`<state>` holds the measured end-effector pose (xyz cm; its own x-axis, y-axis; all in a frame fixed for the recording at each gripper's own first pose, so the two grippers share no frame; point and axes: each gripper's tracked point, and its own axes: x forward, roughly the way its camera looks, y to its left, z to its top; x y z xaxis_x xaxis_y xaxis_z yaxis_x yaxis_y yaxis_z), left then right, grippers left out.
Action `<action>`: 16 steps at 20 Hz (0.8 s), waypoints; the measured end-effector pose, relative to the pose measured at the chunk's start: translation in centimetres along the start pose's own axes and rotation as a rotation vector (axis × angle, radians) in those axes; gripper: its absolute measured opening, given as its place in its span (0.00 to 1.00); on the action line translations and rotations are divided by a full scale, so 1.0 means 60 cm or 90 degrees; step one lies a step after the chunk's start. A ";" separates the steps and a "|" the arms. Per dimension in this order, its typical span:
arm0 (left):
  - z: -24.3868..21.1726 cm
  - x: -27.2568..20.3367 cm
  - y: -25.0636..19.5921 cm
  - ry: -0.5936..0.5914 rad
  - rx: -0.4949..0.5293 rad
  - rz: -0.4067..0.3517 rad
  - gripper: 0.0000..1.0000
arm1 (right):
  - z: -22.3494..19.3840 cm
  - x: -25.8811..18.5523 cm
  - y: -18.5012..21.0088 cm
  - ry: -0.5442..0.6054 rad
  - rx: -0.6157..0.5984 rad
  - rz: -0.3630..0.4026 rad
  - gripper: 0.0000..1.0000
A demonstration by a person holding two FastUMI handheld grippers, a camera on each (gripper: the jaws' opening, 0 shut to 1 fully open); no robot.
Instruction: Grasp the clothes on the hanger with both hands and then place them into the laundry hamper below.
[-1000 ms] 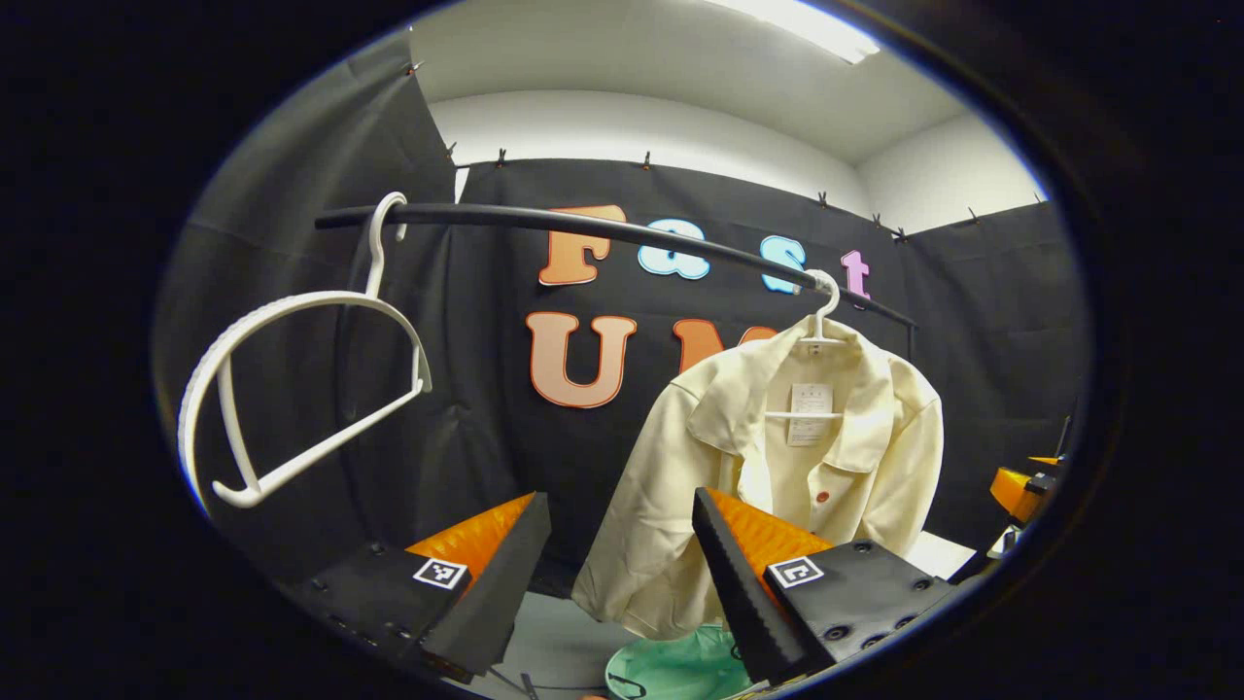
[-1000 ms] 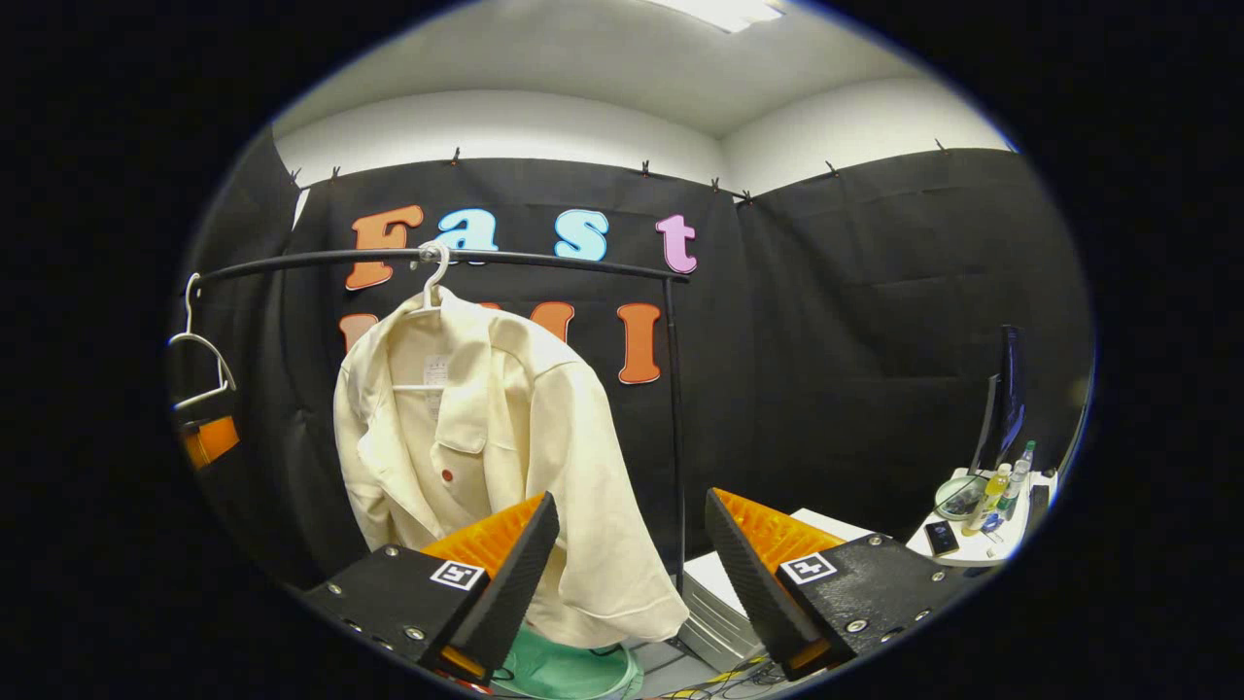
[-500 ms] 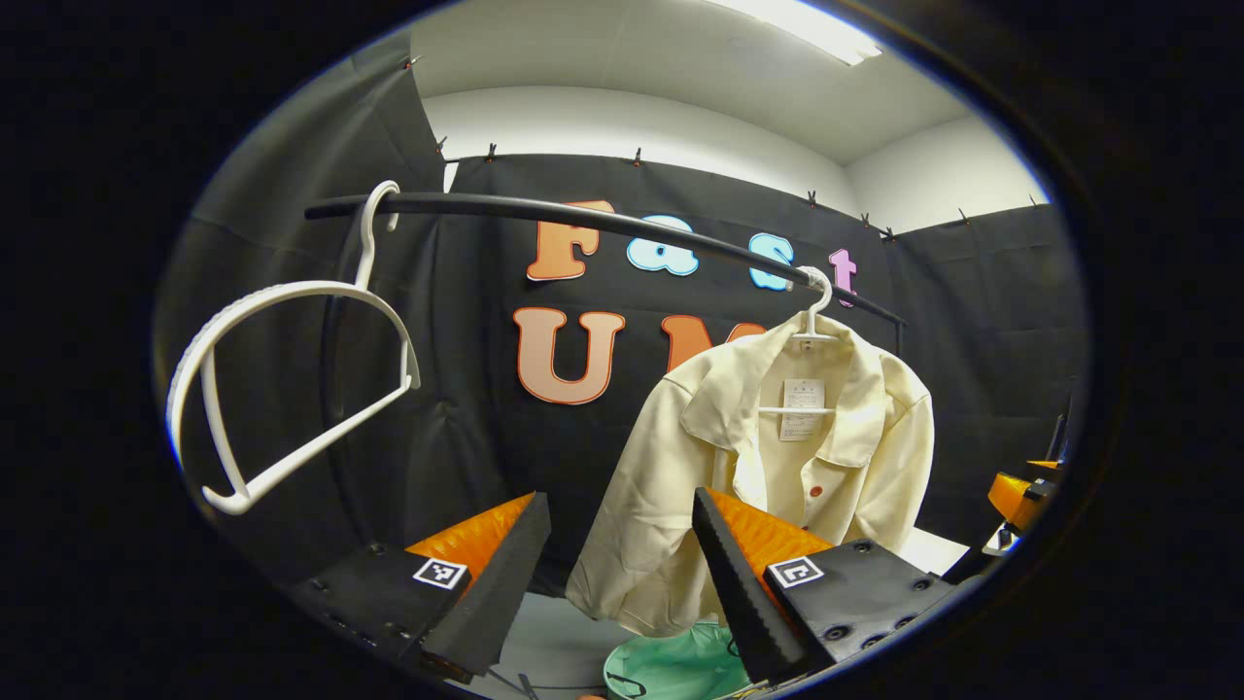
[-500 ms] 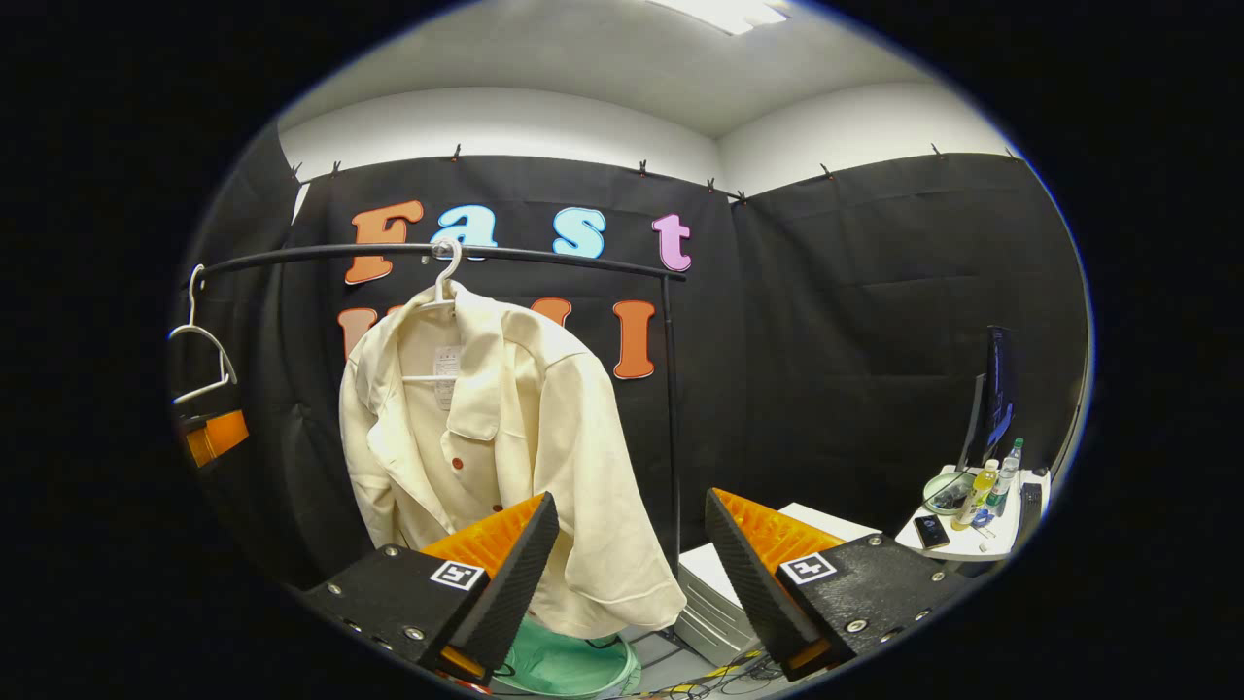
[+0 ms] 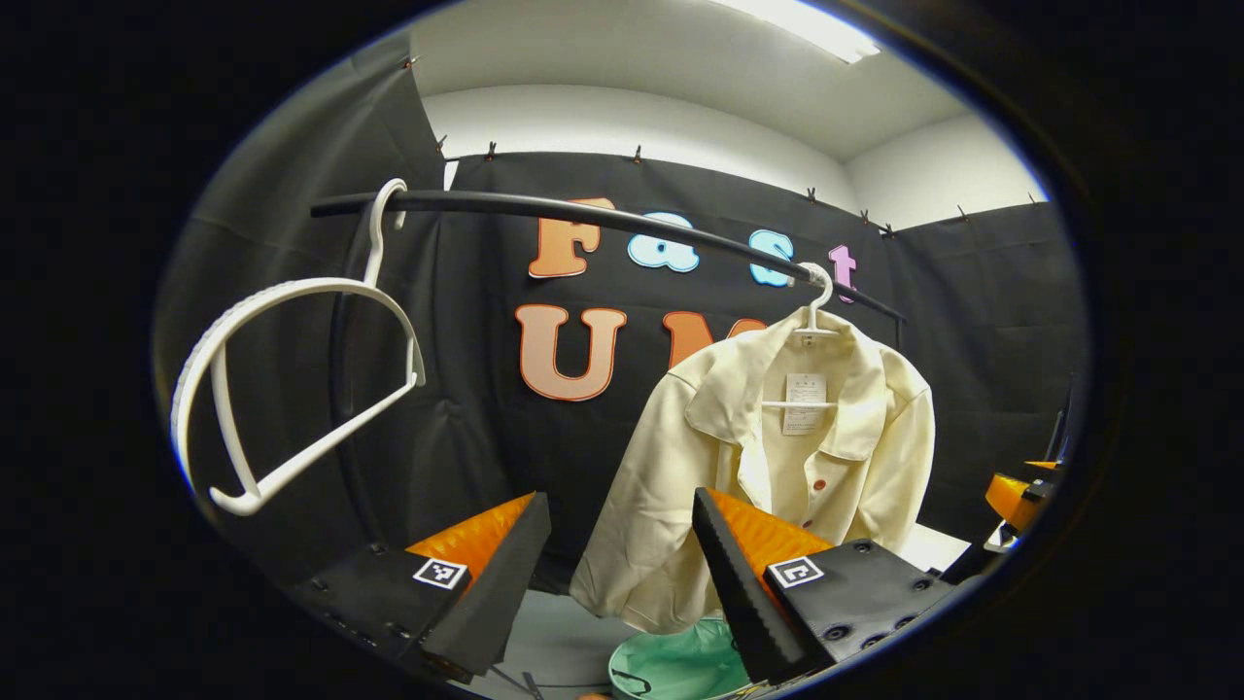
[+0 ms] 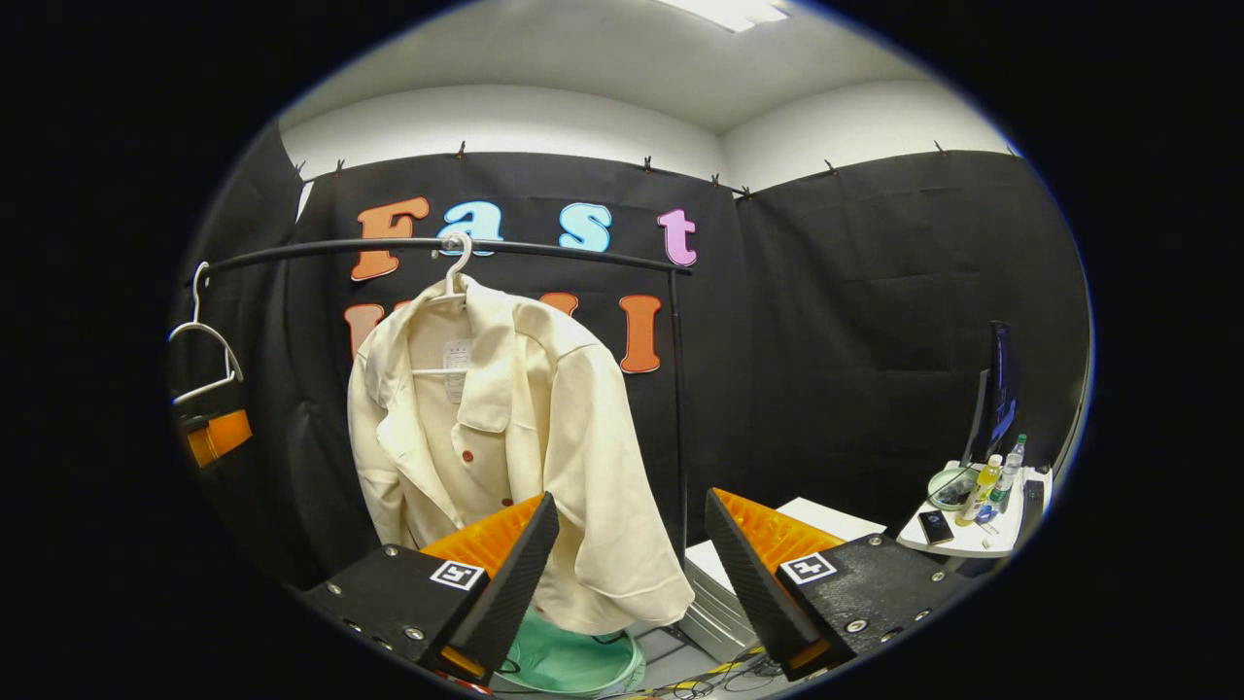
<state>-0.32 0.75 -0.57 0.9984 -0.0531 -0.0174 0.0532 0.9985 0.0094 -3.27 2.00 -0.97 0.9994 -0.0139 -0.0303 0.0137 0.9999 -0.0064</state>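
Cream short-sleeved button shirt point(image 5: 777, 457) hangs on a white plastic hanger point(image 5: 814, 316) hooked over the black metal clothes rail point(image 5: 603, 219), toward the rail's right end in the left gripper view. Long axis vertical, collar up, hem down; open front with red buttons faces the cameras. In the right gripper view the shirt point(image 6: 525, 437) is turned a bit toward its left, with one sleeve hanging nearest the camera.

Mint-green round laundry hamper point(image 5: 680, 666) sits right below the shirt hem; it is also seen in the right gripper view point(image 6: 573, 661).

Left gripper point(image 5: 622, 564): jaws spread wide, nothing between them, short of the shirt, not touching it. Right gripper point(image 6: 632, 564): jaws also wide apart, empty, apart from the shirt.

Empty white plastic hanger point(image 5: 292, 389) hangs at the rail's left end, well apart from the shirt. Small white side table point(image 6: 972, 535) with bottles and a dark monitor stands at far right in the right gripper view. White box point(image 6: 719, 583) lies low beside the rail's upright post.
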 end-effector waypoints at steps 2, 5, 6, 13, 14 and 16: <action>0.002 -0.003 0.003 -0.002 0.003 0.000 0.96 | 0.001 0.000 0.003 0.001 0.000 0.002 0.95; 0.003 -0.004 0.006 -0.002 -0.001 -0.002 0.96 | 0.005 0.004 0.018 -0.001 -0.003 0.012 0.95; 0.004 -0.005 0.007 -0.002 -0.002 -0.001 0.96 | 0.006 0.006 0.028 0.001 -0.004 0.022 0.95; -0.001 -0.017 0.012 -0.002 -0.008 0.004 0.96 | -0.004 0.044 0.113 0.016 0.005 0.102 0.95; 0.002 -0.018 0.014 -0.004 -0.005 0.006 0.96 | -0.008 0.054 0.127 0.020 0.009 0.112 0.95; 0.002 -0.018 0.021 -0.008 -0.002 0.013 0.96 | -0.020 0.074 0.152 0.027 0.010 0.130 0.95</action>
<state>-1.34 2.05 -0.39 0.9994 -0.0332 -0.0049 0.0332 0.9994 0.0058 1.27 11.03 -2.37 0.9793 0.1889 -0.0721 -0.1880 0.9820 0.0198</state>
